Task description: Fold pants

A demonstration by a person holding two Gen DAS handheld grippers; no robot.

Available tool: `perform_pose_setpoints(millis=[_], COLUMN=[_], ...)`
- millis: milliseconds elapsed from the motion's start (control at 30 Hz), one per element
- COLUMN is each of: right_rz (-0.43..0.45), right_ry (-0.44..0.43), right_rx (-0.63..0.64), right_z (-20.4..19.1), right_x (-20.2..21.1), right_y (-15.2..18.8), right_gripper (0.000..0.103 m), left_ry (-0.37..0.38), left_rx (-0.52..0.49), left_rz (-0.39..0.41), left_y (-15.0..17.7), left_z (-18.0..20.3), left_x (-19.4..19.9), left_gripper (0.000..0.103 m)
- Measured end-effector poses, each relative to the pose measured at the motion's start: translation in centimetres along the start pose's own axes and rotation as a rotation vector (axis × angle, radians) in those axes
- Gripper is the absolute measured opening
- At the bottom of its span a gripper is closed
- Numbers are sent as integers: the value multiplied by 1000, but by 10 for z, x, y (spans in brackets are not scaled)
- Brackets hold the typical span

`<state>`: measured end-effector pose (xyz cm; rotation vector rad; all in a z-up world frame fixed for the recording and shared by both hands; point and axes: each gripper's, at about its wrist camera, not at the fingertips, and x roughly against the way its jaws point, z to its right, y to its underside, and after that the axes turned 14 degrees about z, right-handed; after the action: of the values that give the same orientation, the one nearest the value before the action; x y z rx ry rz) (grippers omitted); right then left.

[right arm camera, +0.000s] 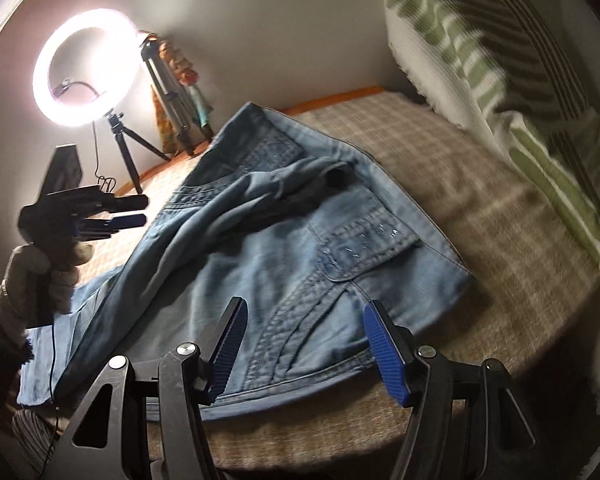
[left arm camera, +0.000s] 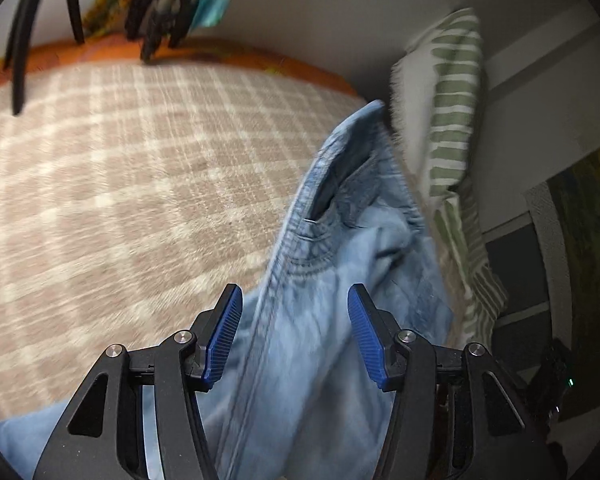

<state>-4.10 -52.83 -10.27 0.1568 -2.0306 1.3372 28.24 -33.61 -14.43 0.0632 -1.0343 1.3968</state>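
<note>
Light blue denim pants (right arm camera: 284, 256) lie on the checked bedcover (right arm camera: 480, 216), waistband toward me, one leg bunched across the seat. My right gripper (right arm camera: 304, 340) is open, its blue pads (right arm camera: 386, 356) either side of the waistband, just above it. My left gripper (left arm camera: 294, 336) is open above the pants (left arm camera: 320, 320), with the denim lying between and below its pads (left arm camera: 222, 340). In the right wrist view the left gripper (right arm camera: 130, 212) is held in a gloved hand left of the pants, above the cover.
A green-and-white striped pillow (right arm camera: 500, 80) leans against the wall at the right, also in the left wrist view (left arm camera: 452, 120). A lit ring light (right arm camera: 84, 68) on a tripod stands at the far edge. Hanging clothes (left arm camera: 172, 4) are beyond the bed.
</note>
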Motion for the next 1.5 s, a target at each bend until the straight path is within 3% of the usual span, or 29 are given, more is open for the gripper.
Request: perform_pose_setpoints(millis=[167,200,233,267,300,500,667,867,1000,1167,1233,1300,1433,1500], right_rz=[-2,-1,-2,-2,-1,10,50,113,127,102,58,8,-19,-18], right_ry=[5,6,7,8,12,19,-23,-135,-243,-225,-161,-95,-34,-27], right_rx=[-21,-30,-40,-47,-51,-81,-158,-274,-385,-459,-448,-426,-404,-372], right_z=[14,17,21,24,27,39,51,57,67,82,88,93,101,101], right_x=[-4,-4,-5,-6,-7,-5,-2,-3,-11,-27,-38,-50,-55,-51], right_y=[4,4,4,5,5,2,-9,-34,-45,-42,-38,-35,-29,-29], right_gripper=[64,64,64,64,64,60,60,61,68,69,57,34,18,7], left_ry=[-11,-4,3,21,39,144,213,261,257,230,226,227,206,208], left_rx=[25,23,15,-4,-20,-158,-381,-519,-611,-637,-632,-622,-588,-579], left_rz=[-20,-8,12,28,31,82,70,-21,-113,-183,-191,-201,-217,-182], left_y=[0,0,0,1,1,9,45,101,141,167,168,167,158,156], left_z=[0,1,3,6,10,53,115,149,163,161,163,162,166,160], left_x=[-30,-31,-31,-31,-34,-10,16,9,-11,-33,-36,-34,-11,14], left_gripper=[54,49,42,13,4,4,4,4,4,4,4,5,10,16])
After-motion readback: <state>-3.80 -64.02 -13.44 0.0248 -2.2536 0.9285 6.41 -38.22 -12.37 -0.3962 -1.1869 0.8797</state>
